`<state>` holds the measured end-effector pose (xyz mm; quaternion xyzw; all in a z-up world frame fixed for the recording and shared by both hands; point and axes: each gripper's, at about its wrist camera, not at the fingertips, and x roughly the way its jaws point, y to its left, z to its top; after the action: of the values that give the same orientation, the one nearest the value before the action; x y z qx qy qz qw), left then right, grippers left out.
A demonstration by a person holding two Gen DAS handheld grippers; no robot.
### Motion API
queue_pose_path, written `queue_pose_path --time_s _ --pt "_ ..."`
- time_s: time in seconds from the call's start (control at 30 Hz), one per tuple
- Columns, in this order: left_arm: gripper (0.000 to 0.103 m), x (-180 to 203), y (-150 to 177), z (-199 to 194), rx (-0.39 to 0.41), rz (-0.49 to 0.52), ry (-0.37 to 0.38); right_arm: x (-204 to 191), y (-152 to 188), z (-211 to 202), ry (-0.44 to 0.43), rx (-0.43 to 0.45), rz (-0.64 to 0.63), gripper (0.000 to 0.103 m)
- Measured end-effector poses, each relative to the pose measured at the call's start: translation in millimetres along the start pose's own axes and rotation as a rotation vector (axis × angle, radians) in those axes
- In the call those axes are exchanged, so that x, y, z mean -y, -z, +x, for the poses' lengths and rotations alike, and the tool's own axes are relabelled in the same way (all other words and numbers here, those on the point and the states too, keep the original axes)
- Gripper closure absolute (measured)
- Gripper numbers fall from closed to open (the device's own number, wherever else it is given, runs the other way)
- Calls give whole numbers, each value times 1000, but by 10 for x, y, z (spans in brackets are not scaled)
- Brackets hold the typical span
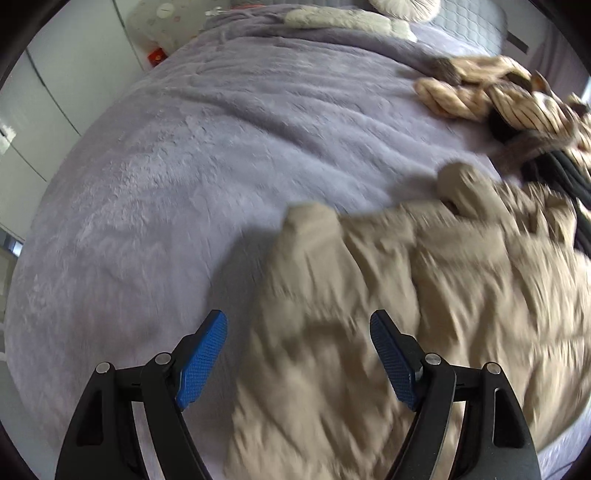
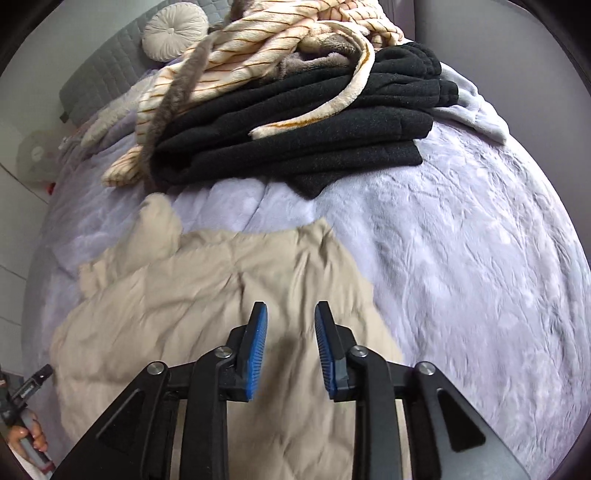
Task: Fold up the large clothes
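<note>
Left gripper [image 1: 298,332]: nearest the left wrist camera; 2 blue pads spread wide, nothing between them, released.
Left pads [image 1: 201,356]: the left-side pad hangs over bare bedcover, the right-side pad over the garment's edge; contact with the cloth cannot be told.
Right gripper [image 2: 290,325]: nearest the right wrist camera; 2 blue pads parted by a narrow gap, no cloth pinched between them, released.
Beige garment [image 1: 369,295]: padded, creased fabric lying on the bed, directly below and ahead of both grippers. In the left wrist view it fills the area from between the pads out to the right and is motion-blurred. In the right wrist view [image 2: 192,295] it lies below the pads and spreads to their left, its far edge ahead of the pads.
Garment ends [image 1: 310,221]: 2 rounded ends stick out along the far edge, ahead of the left gripper.
Bedcover [image 1: 184,166]: lilac plush, wrinkled; bare to the left of the left gripper and to the right of the right gripper.
Black clothes [image 2: 314,129]: folded stack well ahead of the right gripper, apart from the beige garment.
Striped blanket [image 2: 277,44]: cream with thin brown lines, draped over the black stack.
Round cushion [image 2: 173,31]: far ahead and left of the right gripper, at the grey headboard [image 2: 107,62].
Person's hand [image 2: 27,435]: at the lower left edge of the right wrist view, wrapped around a tool handle.
</note>
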<state>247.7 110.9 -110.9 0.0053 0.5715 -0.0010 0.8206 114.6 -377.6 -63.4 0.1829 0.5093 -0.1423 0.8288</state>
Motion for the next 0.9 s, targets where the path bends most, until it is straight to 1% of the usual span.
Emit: queue_pose_path --time_s 0.07,0.17,0.23,0.27,0.3,0.37,0.53,0.6,0.63,0.67,0.7,0.73,0.77,0.9 --pt "22 91 145 -74 -13 11 15 -39 186 -133 -15 -11 -5 68" --pt "22 191 315 -164 -41 10 43 -60 335 -157 -41 -40 14 63" --pt "22 246 398 -225 -48 7 54 -56 475 -219 -65 -66 27 57" --pt "22 270 441 -250 -53 9 60 -61 548 -248 -70 -72 26 52" --pt "22 293 484 -272 -59 13 60 -64 601 -275 -72 -79 22 49" --pt "22 325 547 -306 -68 21 55 -66 709 -326 -76 -91 19 46" --pt "22 327 702 -421 -86 16 62 -31 885 -428 -94 -107 41 35" --pt "22 322 753 -455 -87 14 67 -24 938 -475 -100 -104 43 28" --pt "22 324 782 -477 -84 16 65 -24 960 -497 -103 -102 44 27" --pt "19 325 803 -494 -82 20 62 -23 978 -519 -105 -101 45 27" --pt "1 331 832 -517 -81 26 60 -23 995 -535 -107 -101 47 26" --pt "0 326 847 -541 -71 26 55 -26 1011 -546 -108 -102 48 26" --pt "0 321 865 -577 -60 30 57 -27 1034 -558 -110 -106 51 19" --pt "0 332 937 -644 -66 43 56 -36 1102 -593 -118 -103 63 17"
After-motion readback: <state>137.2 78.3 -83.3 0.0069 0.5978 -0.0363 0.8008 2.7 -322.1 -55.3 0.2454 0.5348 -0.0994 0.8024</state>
